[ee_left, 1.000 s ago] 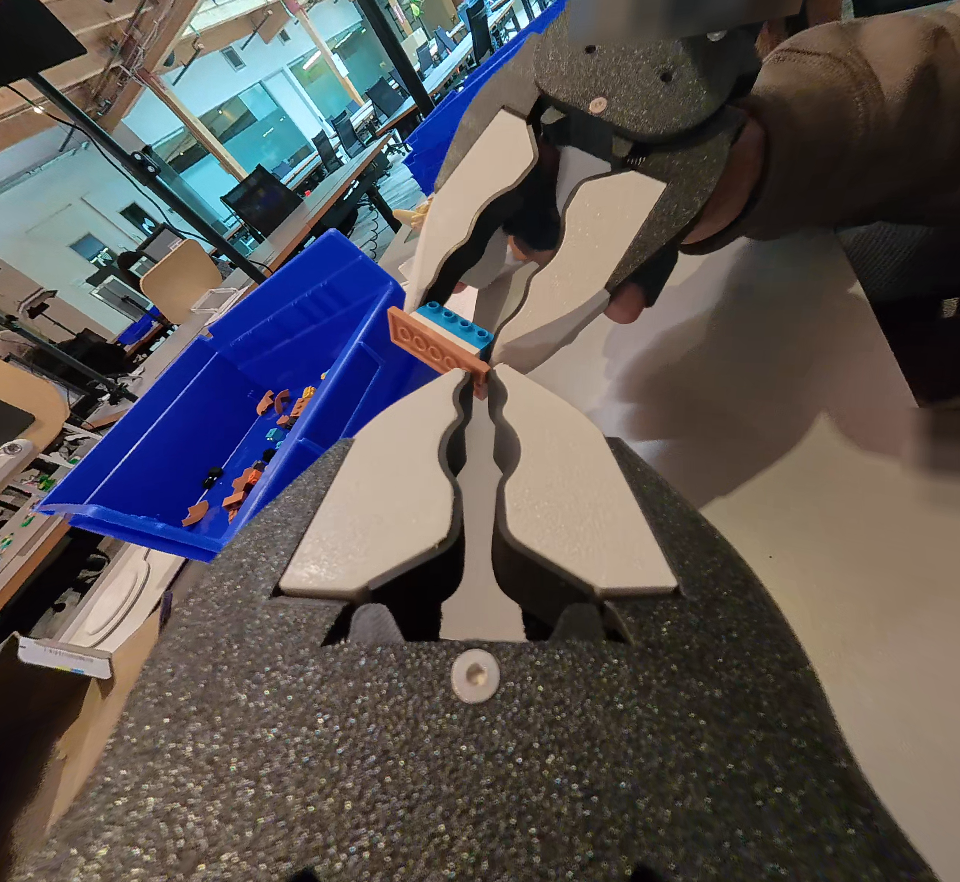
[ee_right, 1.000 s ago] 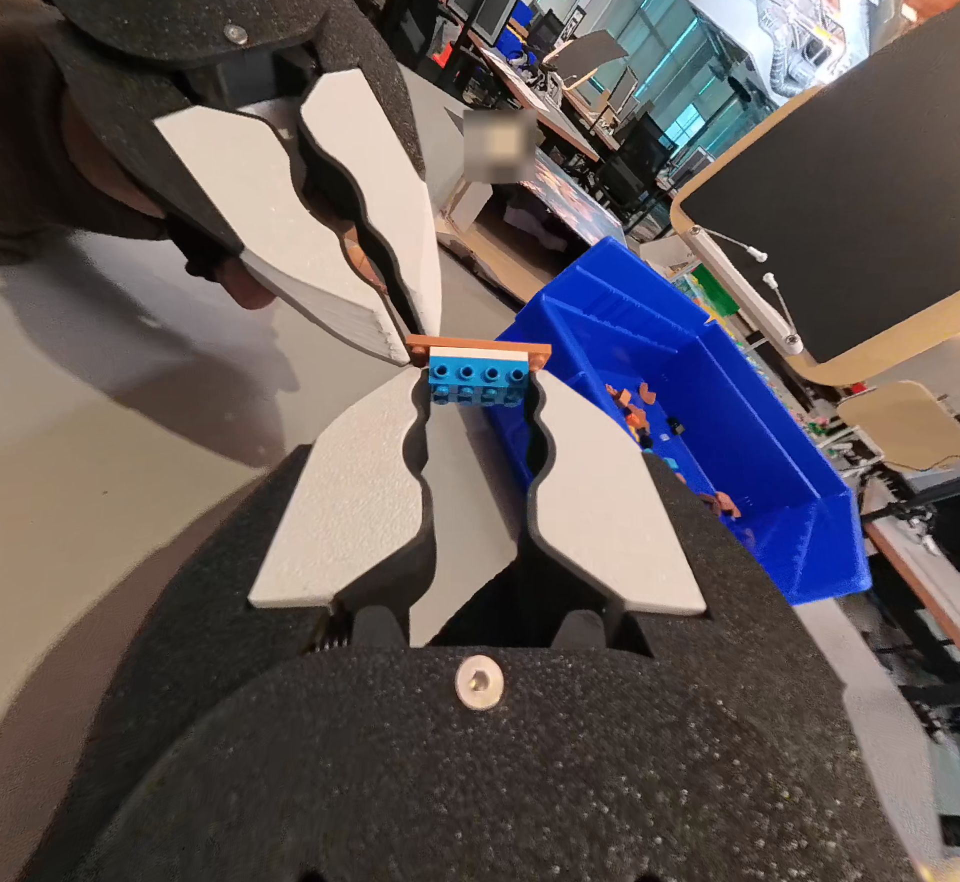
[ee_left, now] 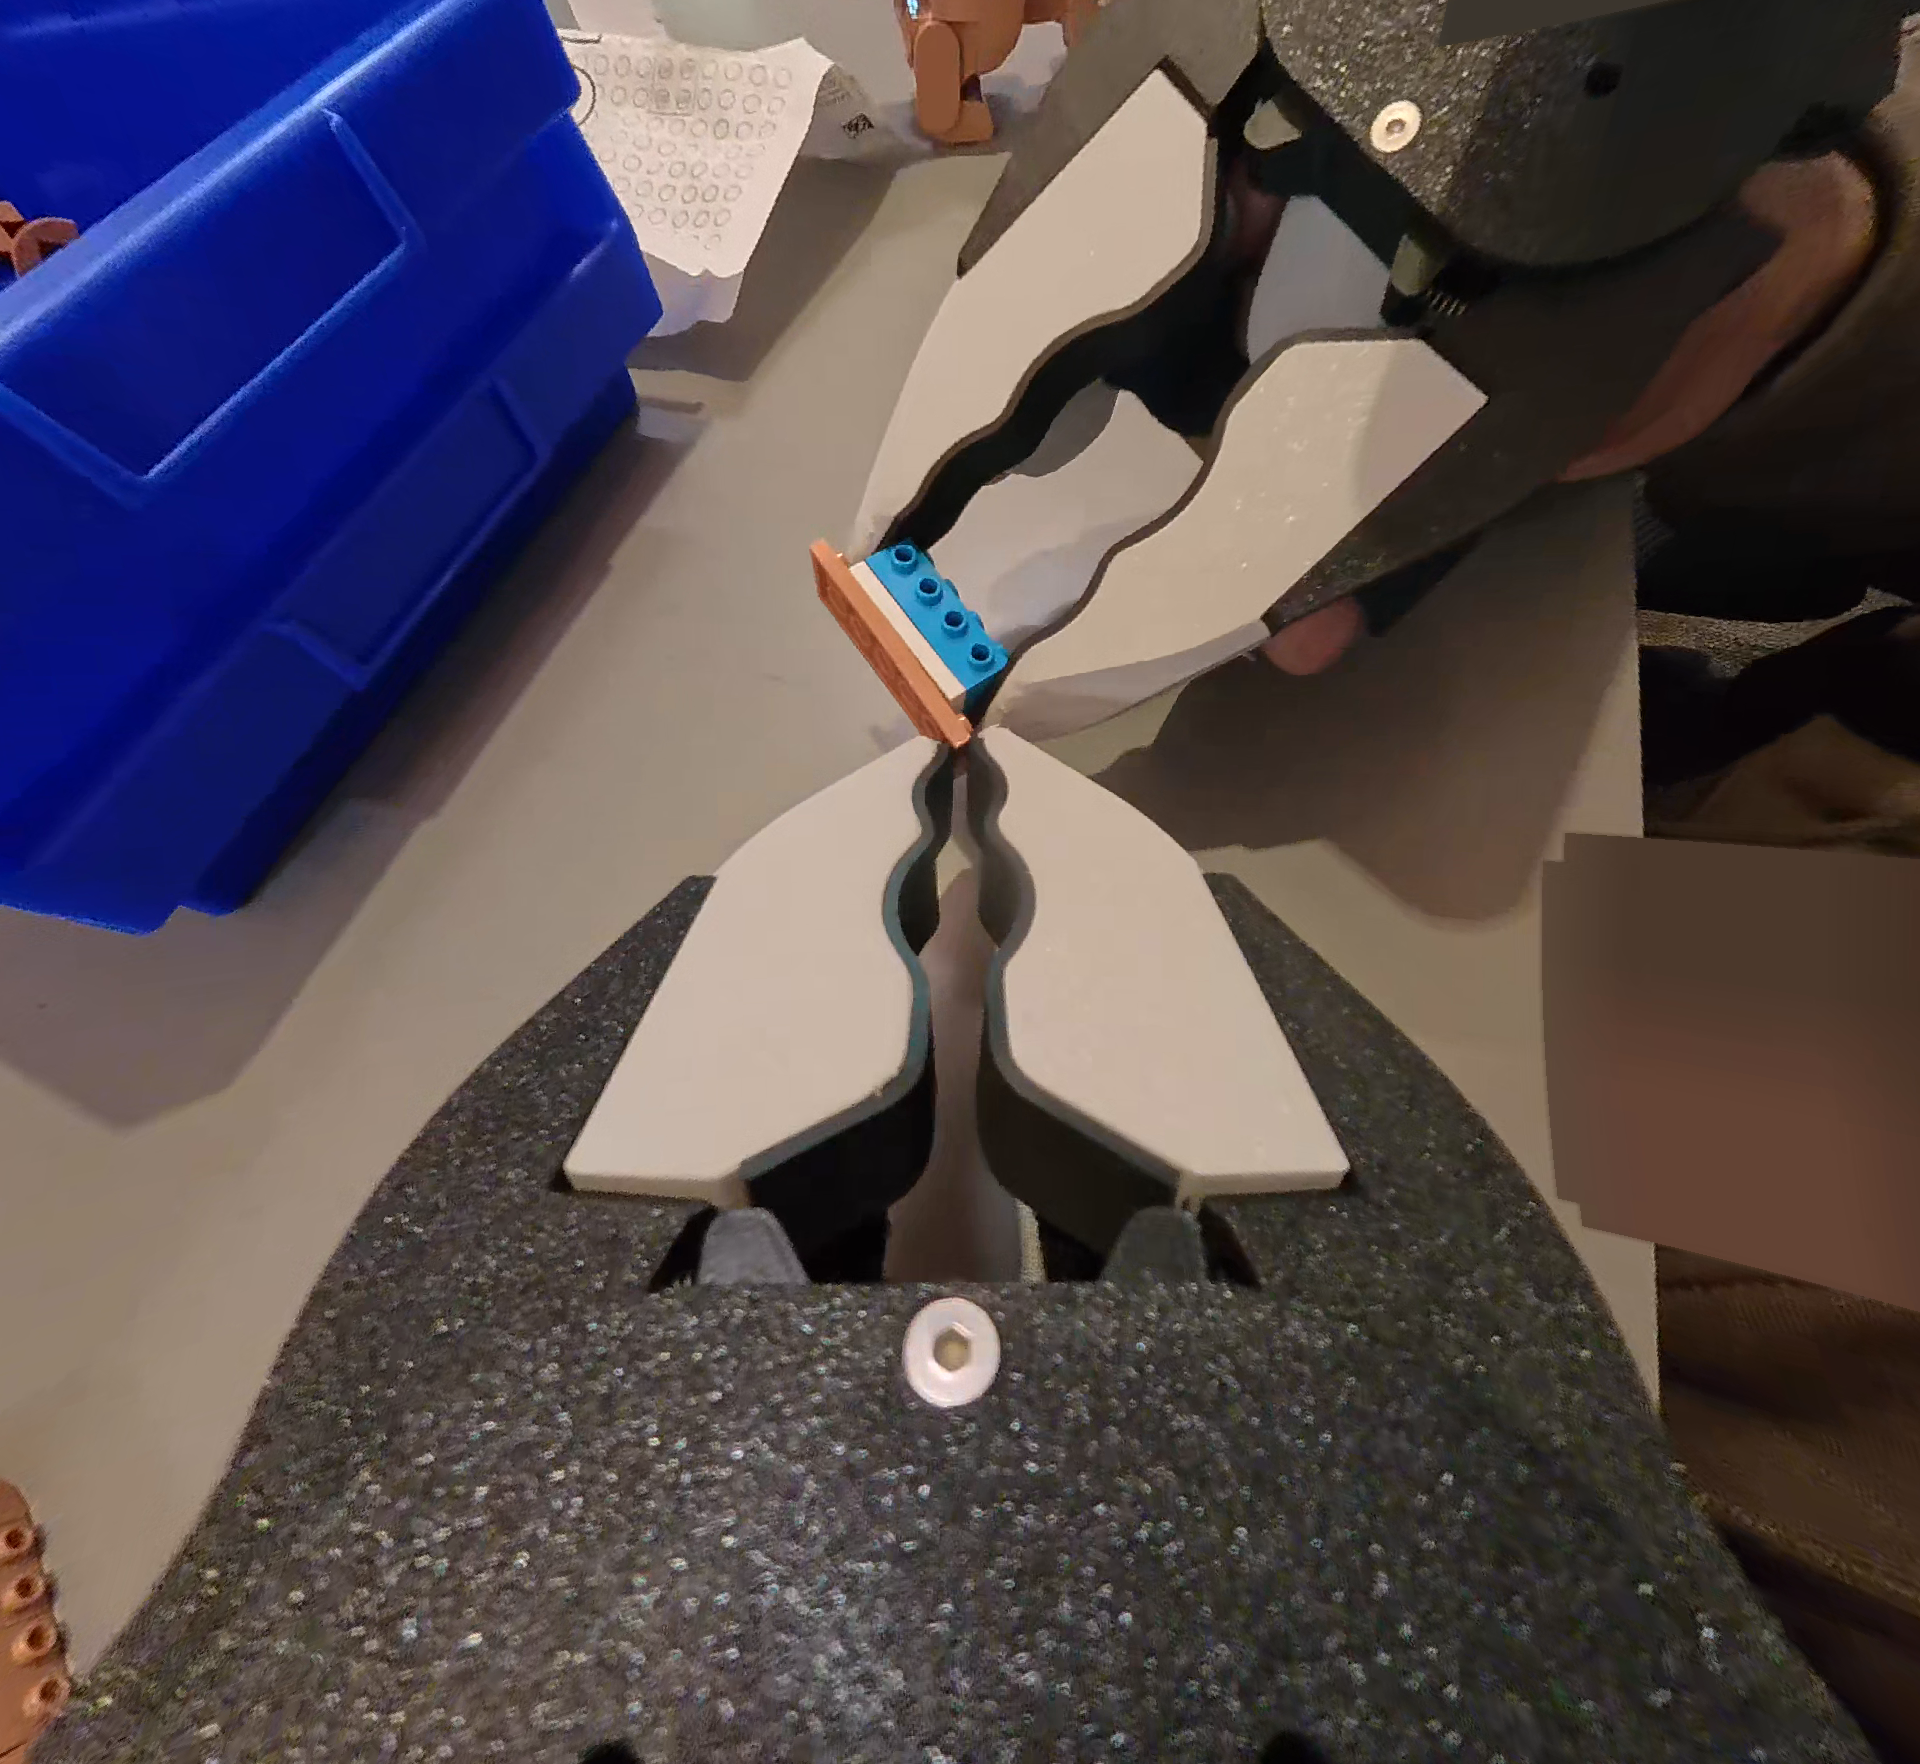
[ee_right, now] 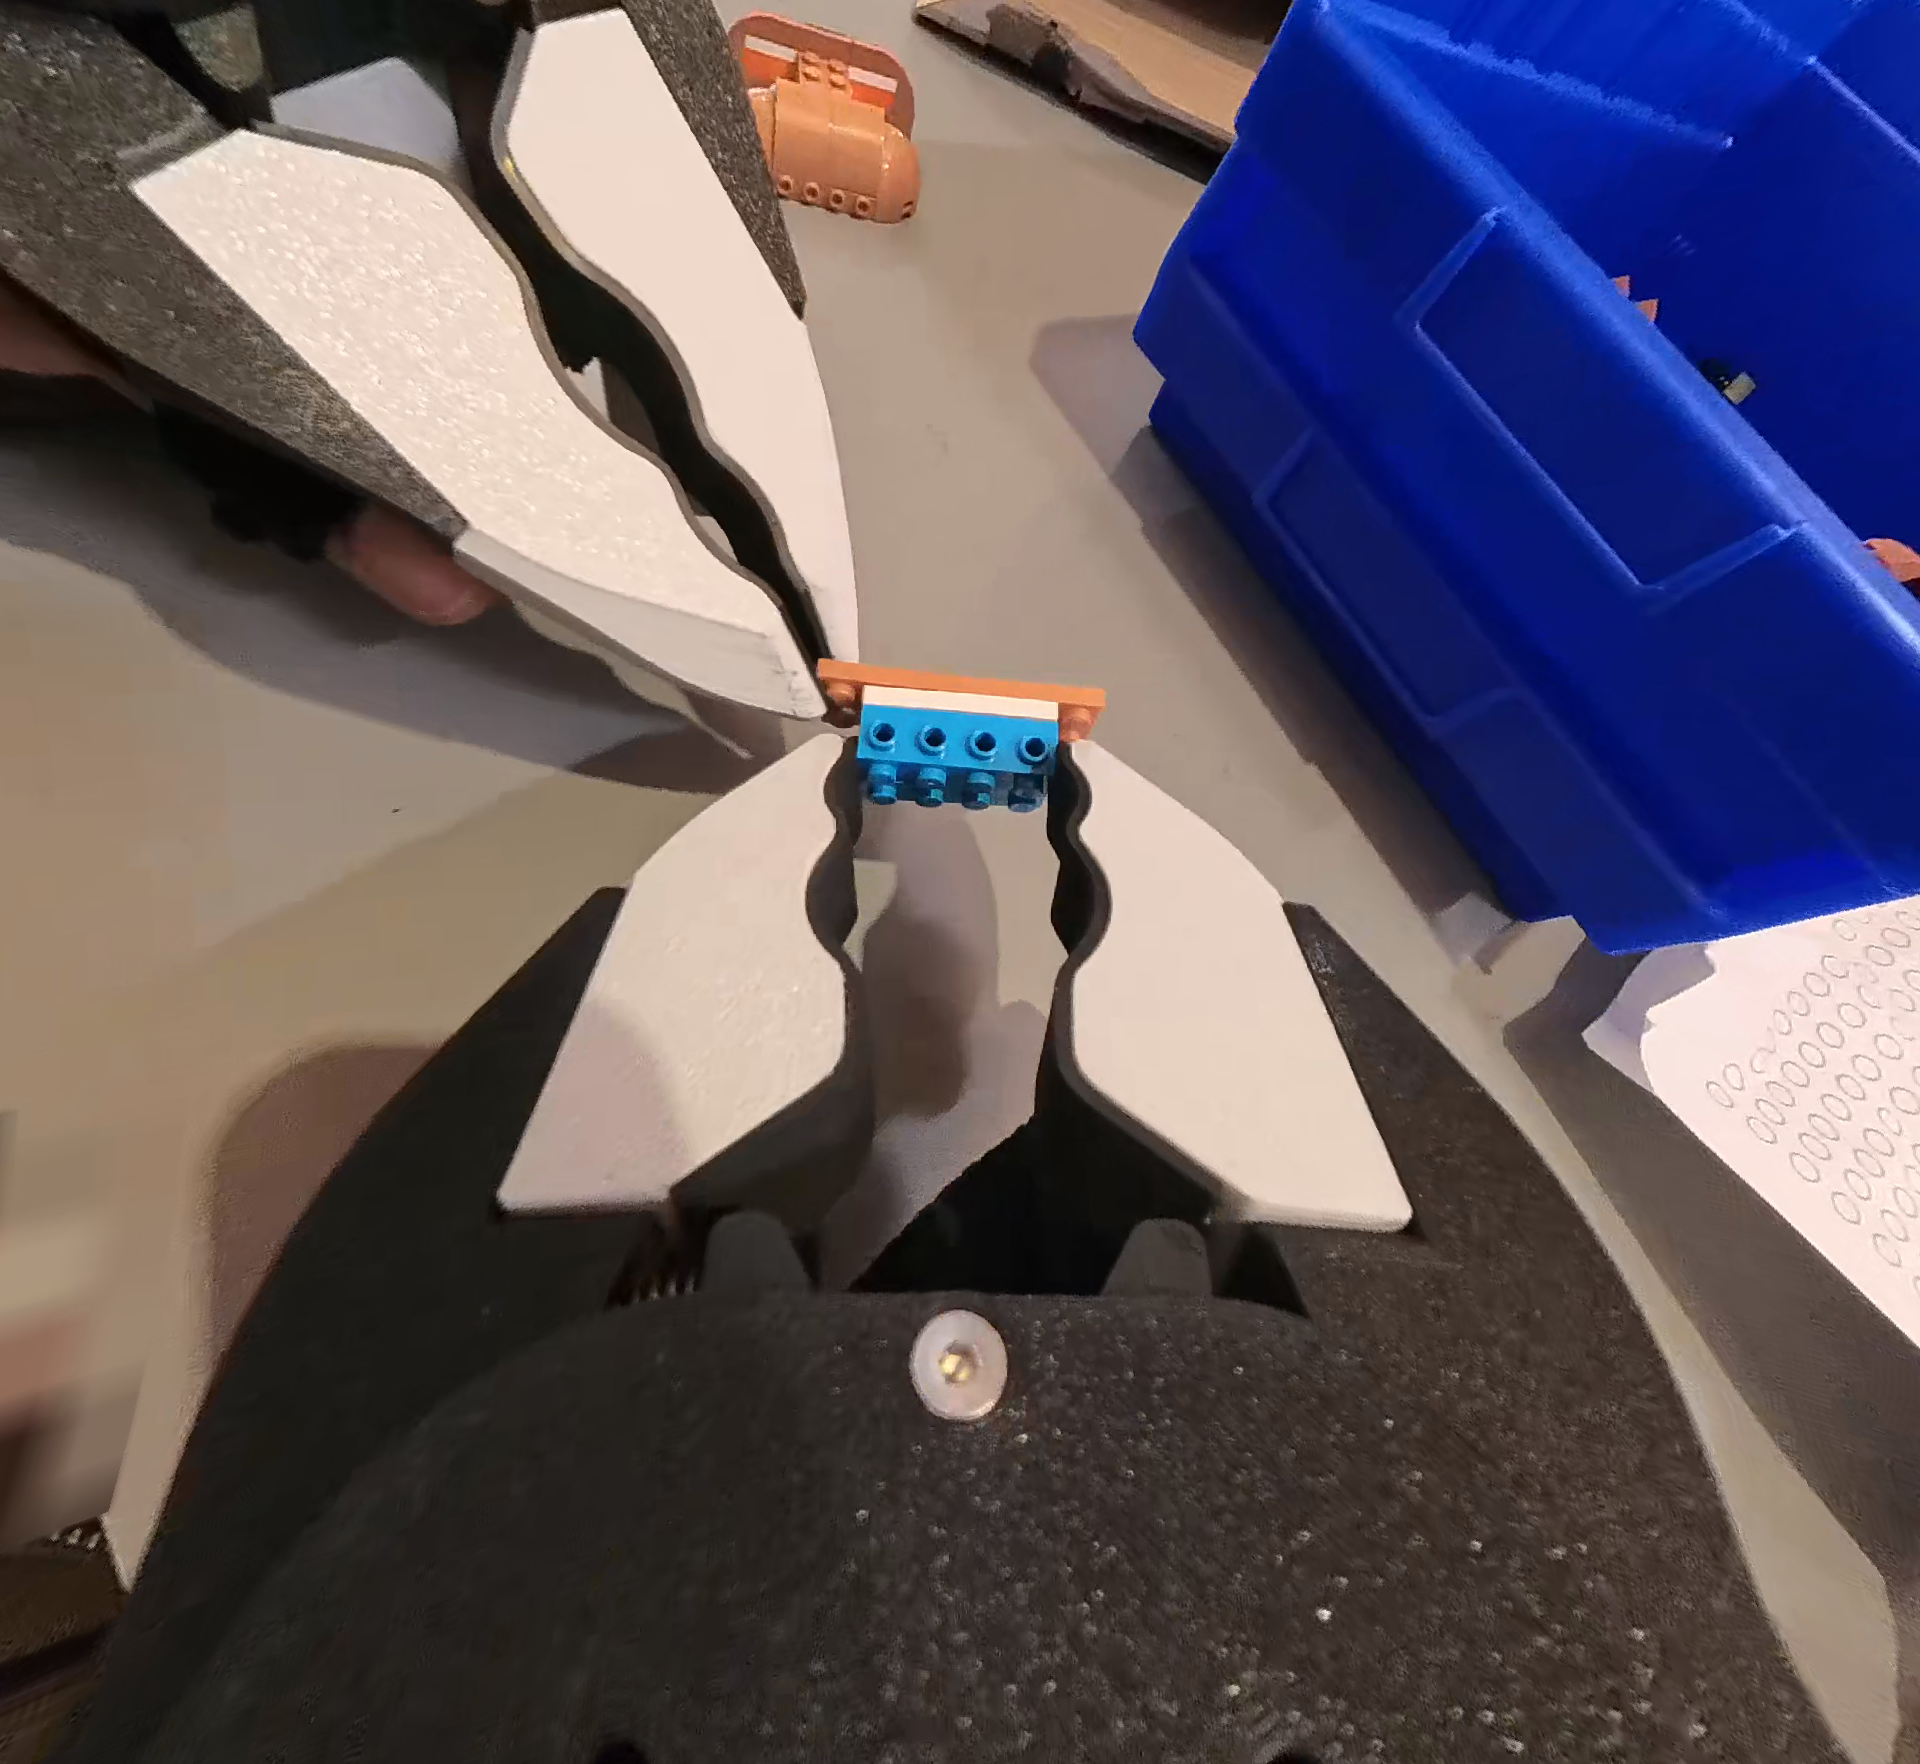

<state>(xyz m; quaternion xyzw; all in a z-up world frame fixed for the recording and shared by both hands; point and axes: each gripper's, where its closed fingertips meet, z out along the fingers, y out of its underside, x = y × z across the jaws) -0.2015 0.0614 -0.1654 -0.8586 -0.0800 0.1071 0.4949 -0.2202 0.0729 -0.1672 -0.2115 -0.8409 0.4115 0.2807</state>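
The right gripper is seen nearest in the right wrist view. Its two fingers are spread only as wide as the blue brick, and the brick is squeezed between their tips. A thin white plate is stuck on the far side of the blue brick, and a longer brown plate is stuck beyond that. The little stack is held up above the grey table, probably so that both tools can reach it.

The left gripper is nearly closed. Only a thin gap is left between its tips, and one end of the brown plate is pinched there. So the stack is gripped from two sides at once, likely so that it is kept steady, or so that the plate can be pushed on or pulled off.

Farther away, a big blue bin is set on the right, with small brown pieces inside. A white sheet with rings lies beside it. A small brown brick model is left at the far side.
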